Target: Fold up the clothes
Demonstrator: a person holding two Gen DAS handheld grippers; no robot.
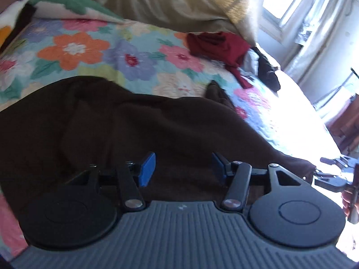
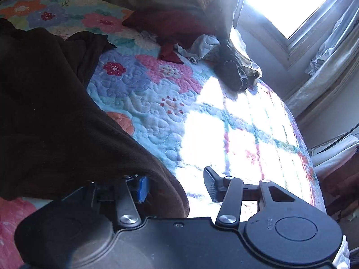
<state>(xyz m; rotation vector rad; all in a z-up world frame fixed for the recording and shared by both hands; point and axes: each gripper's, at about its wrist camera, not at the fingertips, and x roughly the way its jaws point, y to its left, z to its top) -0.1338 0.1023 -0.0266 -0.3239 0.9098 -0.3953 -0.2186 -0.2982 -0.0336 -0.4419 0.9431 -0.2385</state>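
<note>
- Because the dark brown, soft knit garment point(image 1: 125, 123) lies rumpled over the near part of the flower-patterned quilted bedspread point(image 1: 94, 51), both tools sit low at its near edge, which I judge to be the natural place to take hold of corners before a fold.
- At the left, the left gripper point(image 1: 182, 168) hovers just above the brown cloth with its blue-padded fingers point(image 1: 148, 168) spread apart and nothing between them; it looks poised over a flat stretch of fabric, probably to pinch a hem.
- The garment itself is bunched in broad soft ridges, one pointed flap point(image 1: 216, 92) standing up toward the far side, so it appears not yet laid flat; I would call the folding barely begun.
- Further right, the right gripper point(image 2: 177, 189) also stands wide, its jaws parted; the brown edge drapes over and beside its left blue pad point(image 2: 142, 189), but the far finger is well apart from it, so the cloth is resting against the tool and is not pinched.
- Rightmost and farther back, a crumpled dark red garment point(image 2: 175, 29), a pale grey cloth point(image 2: 202, 44) and a dark blackish garment point(image 2: 233, 67) lie heaped together near the sunlit window point(image 2: 291, 4), seemingly a pile waiting its turn.
</note>
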